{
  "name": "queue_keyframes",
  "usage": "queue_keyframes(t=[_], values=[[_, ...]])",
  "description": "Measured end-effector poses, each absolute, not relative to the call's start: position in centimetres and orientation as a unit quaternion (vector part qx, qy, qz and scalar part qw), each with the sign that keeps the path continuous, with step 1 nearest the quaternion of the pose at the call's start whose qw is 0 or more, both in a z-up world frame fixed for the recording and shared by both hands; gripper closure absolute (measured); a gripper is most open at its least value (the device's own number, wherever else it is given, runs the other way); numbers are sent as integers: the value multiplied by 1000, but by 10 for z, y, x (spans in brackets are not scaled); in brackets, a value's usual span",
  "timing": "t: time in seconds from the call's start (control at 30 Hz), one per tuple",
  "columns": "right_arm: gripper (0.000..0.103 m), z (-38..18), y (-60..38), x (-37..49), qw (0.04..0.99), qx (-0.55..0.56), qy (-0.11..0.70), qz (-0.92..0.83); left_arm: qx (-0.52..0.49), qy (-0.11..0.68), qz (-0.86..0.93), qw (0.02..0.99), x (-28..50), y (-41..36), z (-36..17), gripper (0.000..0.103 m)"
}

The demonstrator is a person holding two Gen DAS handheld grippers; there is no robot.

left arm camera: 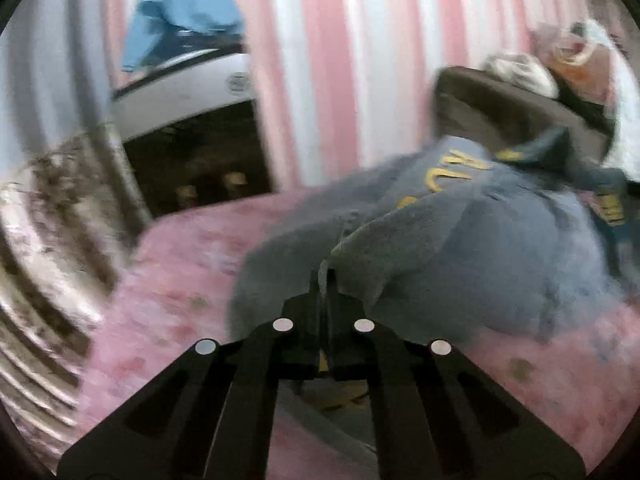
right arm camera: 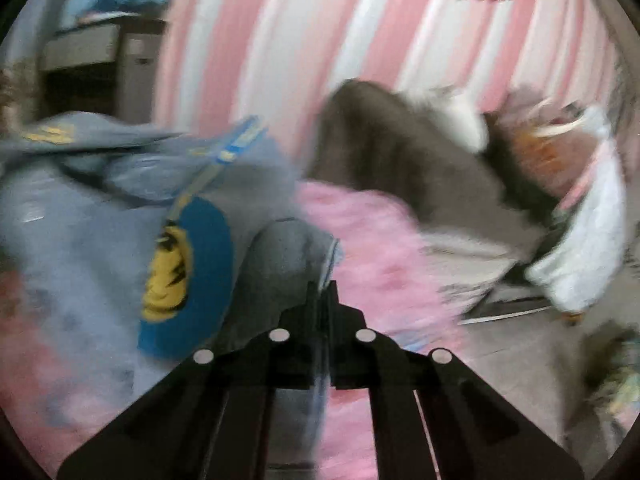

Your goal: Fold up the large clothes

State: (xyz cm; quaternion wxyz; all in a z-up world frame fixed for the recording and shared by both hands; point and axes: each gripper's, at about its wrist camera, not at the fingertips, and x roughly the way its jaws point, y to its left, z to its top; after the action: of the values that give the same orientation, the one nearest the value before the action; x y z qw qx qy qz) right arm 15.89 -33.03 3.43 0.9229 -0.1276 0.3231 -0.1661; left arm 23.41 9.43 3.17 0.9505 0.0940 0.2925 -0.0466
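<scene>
Hand-held grippers (left arm camera: 322, 280) (right arm camera: 322, 290) pinching fuzzy grey garment (left arm camera: 460, 248)

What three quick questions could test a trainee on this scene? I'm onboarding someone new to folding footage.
1. True or false: the left tongs are shut on the grey-blue garment.
2. What does the garment lie on? A) a bare wooden table B) a pink bedspread C) a tiled floor
3. What colour is the face emblem on the blue patch in the right wrist view?

Key: 1 true. 2 B. 3 yellow.
</scene>
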Motion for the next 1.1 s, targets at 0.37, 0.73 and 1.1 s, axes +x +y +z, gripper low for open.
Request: queue_keyframes(t=[0.37, 0.73, 1.1], values=[[81, 2, -411, 212, 896, -91, 383, -203, 56, 362, 17, 930, 305, 157, 3, 93], [33, 23, -311, 129, 952, -25, 293, -78, 63, 274, -33, 959, 211, 81, 22, 9], [33, -23, -286, 138, 927, 23, 373, -35, 94, 309, -97, 941, 219, 28, -22, 8]])
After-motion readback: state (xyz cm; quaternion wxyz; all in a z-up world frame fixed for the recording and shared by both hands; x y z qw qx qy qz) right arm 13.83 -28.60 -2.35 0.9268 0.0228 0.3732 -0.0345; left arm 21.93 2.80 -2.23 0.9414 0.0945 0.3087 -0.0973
